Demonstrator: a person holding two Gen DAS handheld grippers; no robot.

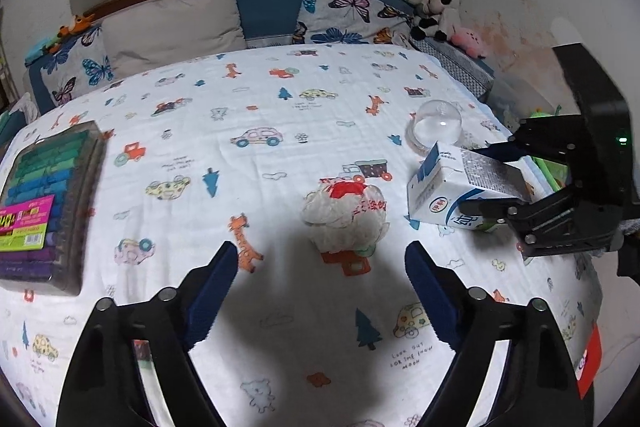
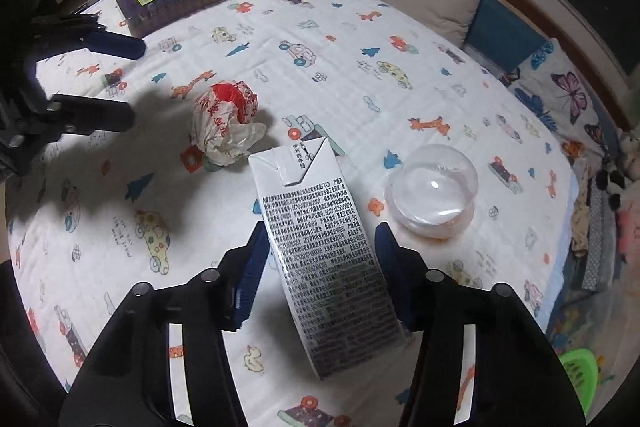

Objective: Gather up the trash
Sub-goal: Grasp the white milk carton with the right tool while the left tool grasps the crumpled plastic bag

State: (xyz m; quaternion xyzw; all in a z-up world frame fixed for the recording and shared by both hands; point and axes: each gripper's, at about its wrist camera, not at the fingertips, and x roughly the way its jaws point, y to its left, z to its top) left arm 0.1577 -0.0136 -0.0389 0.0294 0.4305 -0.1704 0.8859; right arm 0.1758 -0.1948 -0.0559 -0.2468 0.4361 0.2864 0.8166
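Right gripper clamping a milk carton on the bed

The right gripper [image 2: 322,267] is gripping the white milk carton [image 2: 316,251] between both pads above the cartoon-print sheet [image 1: 280,99], beside a clear plastic dome [image 2: 432,187]. The left gripper [image 1: 320,279] is hovering with jaws spread and empty, just short of the crumpled wrapper [image 1: 344,215].
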